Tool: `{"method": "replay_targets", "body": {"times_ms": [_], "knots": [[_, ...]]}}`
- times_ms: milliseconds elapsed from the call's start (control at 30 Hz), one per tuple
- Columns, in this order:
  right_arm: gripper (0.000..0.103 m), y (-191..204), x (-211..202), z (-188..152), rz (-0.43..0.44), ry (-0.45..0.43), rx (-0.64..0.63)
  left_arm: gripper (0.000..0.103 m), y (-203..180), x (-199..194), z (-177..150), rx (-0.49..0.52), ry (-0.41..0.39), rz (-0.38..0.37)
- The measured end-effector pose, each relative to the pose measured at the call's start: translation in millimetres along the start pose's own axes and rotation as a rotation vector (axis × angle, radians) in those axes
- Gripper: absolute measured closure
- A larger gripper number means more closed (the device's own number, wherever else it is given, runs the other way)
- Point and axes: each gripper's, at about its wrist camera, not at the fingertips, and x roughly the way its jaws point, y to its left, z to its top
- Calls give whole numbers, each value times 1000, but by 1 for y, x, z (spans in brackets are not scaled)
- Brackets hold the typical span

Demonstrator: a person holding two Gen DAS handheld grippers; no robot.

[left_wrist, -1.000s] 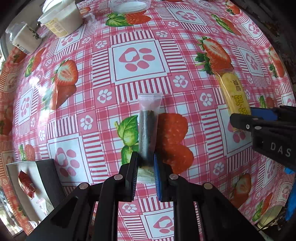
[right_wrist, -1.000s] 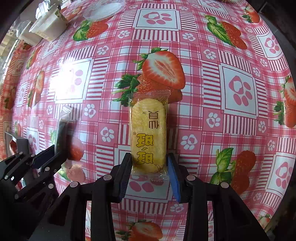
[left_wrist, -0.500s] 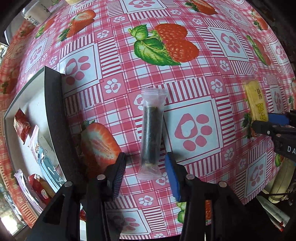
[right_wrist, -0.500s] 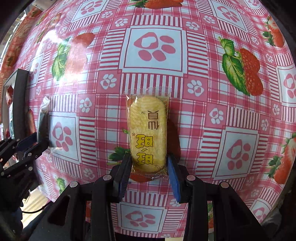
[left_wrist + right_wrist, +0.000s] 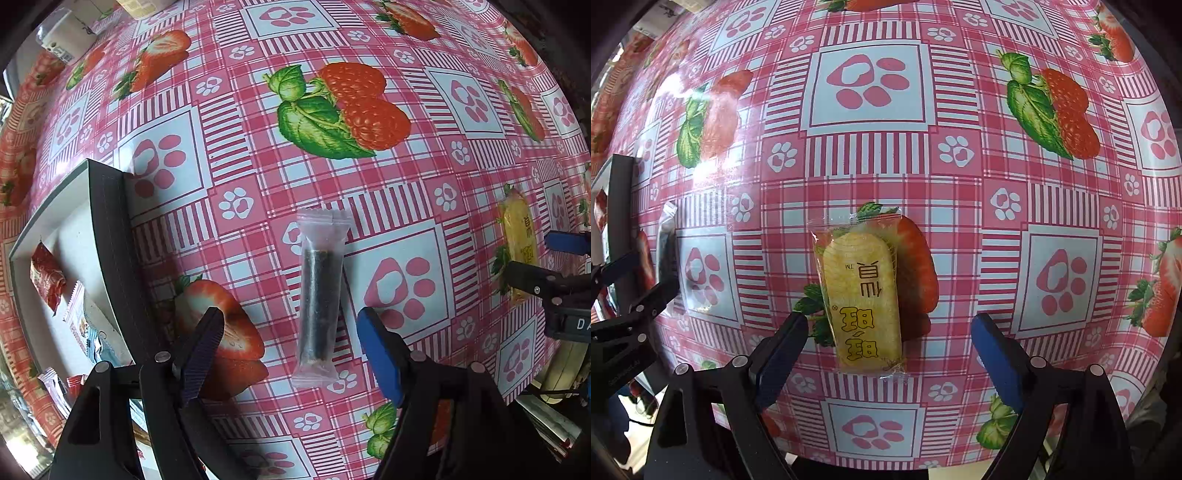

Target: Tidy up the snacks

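A dark roll snack in a clear wrapper [image 5: 318, 295] lies flat on the strawberry tablecloth. My left gripper [image 5: 293, 349] hangs over its near end, jaws opening, pads clear of the wrapper on both sides. A yellow rice cracker pack [image 5: 863, 295] lies on the cloth under my right gripper [image 5: 890, 347], whose jaws are opening wide and touch nothing. In the left wrist view the cracker pack [image 5: 517, 236] shows at the far right beside the right gripper's fingers [image 5: 565, 242]. The dark roll [image 5: 666, 254] appears at the left edge of the right wrist view.
A black-walled box with a white floor [image 5: 107, 236] sits at the left and holds several small snack packets, one red [image 5: 46, 275]. White cartons [image 5: 62, 40] stand at the far left corner. The table's near edge runs just below both grippers.
Both grippers carried their snacks toward the near edge beside the box, then opened. The roll and the cracker pack now lie loose on the cloth between spread jaws.
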Motion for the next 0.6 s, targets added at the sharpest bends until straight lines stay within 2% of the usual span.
{"method": "replay_targets", "body": {"times_ms": [33,133,200,233,400,433,467,533,600], "knots": [[12,-1,4,-4,-11,11,-9,19,3,1,2,-2,-8,-3],[1,-7,17,-21,-33,28,-30,16,8,5,4,-13,-5,-25],[1,-10,23,-33,-34,19,-26,9,10,7,3,-5,-2,-20],[1,-9,24,-34,-34,19,-28,1,16,14,-5,-5,14,-22],[0,-11,25,-46,-28,42,-29,0,29,14,-13,-15,3,-27],[0,-8,25,-30,-28,49,-28,0,33,11,-11,-15,3,-26],[0,-8,26,-31,-28,52,-28,0,38,9,-9,-17,4,-26],[0,-9,25,-31,-28,55,-29,0,13,24,-11,-21,4,-25],[0,-15,25,-45,-28,53,-29,0,15,22,-10,-21,3,-25]]}}
